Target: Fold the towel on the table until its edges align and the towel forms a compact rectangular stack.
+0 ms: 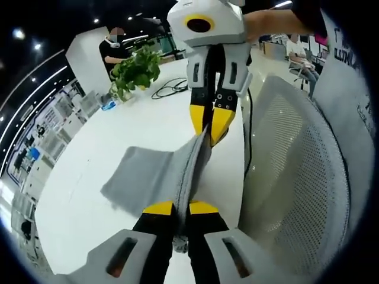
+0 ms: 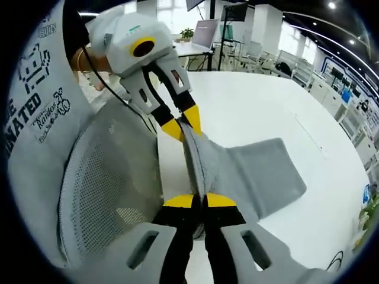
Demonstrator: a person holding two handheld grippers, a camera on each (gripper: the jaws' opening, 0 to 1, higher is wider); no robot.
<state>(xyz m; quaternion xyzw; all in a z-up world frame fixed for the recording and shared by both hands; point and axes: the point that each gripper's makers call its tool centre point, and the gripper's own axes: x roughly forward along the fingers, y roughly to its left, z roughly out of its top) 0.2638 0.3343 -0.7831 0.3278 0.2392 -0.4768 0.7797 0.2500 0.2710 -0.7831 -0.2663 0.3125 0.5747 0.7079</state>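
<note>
Both grippers pinch the towel (image 1: 155, 177) edge taut between them: left gripper (image 1: 180, 207) and right gripper (image 2: 199, 200) clamp opposite corners. The rest drapes onto the table (image 1: 89, 177). Pinched corners hide between the jaws.

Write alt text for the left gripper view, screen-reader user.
A grey towel is stretched between two grippers, its near edge pinched in the left gripper and its far edge in the right gripper, with the rest draping onto a white table. A grey mesh chair back stands to the right; a potted plant sits at the table's far end.
</note>
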